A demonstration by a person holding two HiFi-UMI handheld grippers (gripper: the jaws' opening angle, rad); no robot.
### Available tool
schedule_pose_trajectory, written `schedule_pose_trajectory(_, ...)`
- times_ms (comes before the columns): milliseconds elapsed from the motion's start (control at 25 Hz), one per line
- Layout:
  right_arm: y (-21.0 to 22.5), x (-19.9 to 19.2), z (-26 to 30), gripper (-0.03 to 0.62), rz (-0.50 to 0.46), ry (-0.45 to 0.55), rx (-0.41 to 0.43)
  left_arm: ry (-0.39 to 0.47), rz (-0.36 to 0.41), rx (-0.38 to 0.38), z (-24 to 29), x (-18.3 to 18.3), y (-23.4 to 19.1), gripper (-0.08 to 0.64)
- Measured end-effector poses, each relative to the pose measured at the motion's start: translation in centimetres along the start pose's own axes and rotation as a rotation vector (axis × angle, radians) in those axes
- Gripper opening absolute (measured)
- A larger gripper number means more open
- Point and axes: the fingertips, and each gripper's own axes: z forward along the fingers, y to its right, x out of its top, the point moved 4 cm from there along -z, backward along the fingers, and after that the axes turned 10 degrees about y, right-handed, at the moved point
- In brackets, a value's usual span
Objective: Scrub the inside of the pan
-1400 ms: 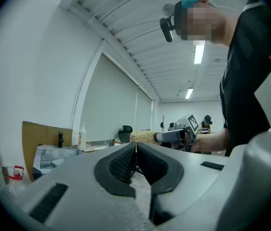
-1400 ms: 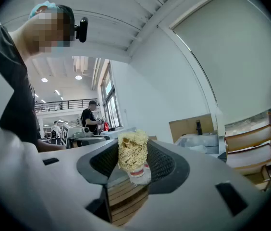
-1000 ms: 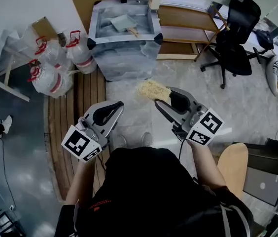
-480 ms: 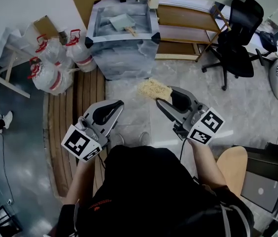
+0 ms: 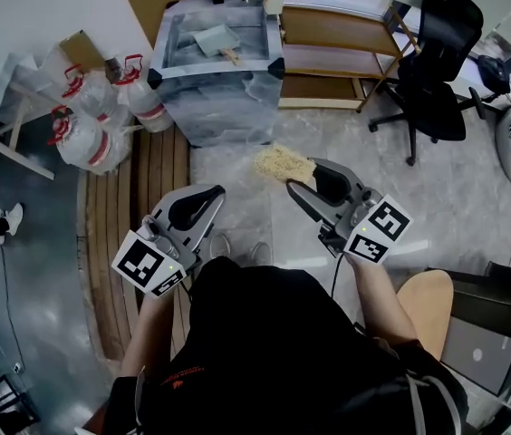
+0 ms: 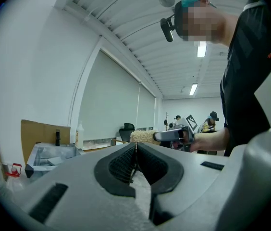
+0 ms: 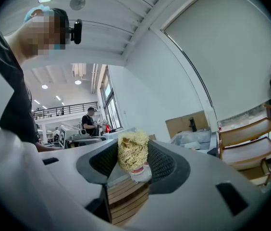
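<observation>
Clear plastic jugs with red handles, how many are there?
3, clustered on the floor: nearest clear red-handled jug, one behind it, one beside the grey metal unit. More may be hidden.

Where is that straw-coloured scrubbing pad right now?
The scrubbing pad is clamped in the right claw, just right of centre in the head view. It is held above the pale floor, in front of the steel sink.

sink unit [image 5: 222, 107]: sits slightly further left and up in head view
shoes [image 5: 257, 253]: more hidden under black shirt [image 5: 274, 352]
</observation>
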Motion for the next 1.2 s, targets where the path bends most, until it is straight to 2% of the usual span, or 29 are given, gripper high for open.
schedule_pose_trajectory(320, 2.3, 0.6, 0.3, 0.189, 0.005, -0.007, 0.000, -0.003, 0.012, 0.009, 1.9, 0.1, -1.3, 0.025)
schedule_pose_trajectory(720, 6.8, 0.5, 2.3, 0.189, 0.020, -0.011, -0.025, -0.001, 0.008, 0.009, 4.6, -0.9, -5.7, 0.025)
schedule_pose_trajectory(1000, 10.4, -0.7, 6.5, 0.189, 0.033, -0.034, -0.035, 0.006, -0.035, 0.015, 5.9, -2.4, -11.4, 0.025)
schedule_pose_trajectory(1200, 14.2, -1.6, 12.7, 0.189, 0.051, -0.056, -0.047, -0.003, -0.064, 0.018, 6.7, -3.2, -18.6, 0.025)
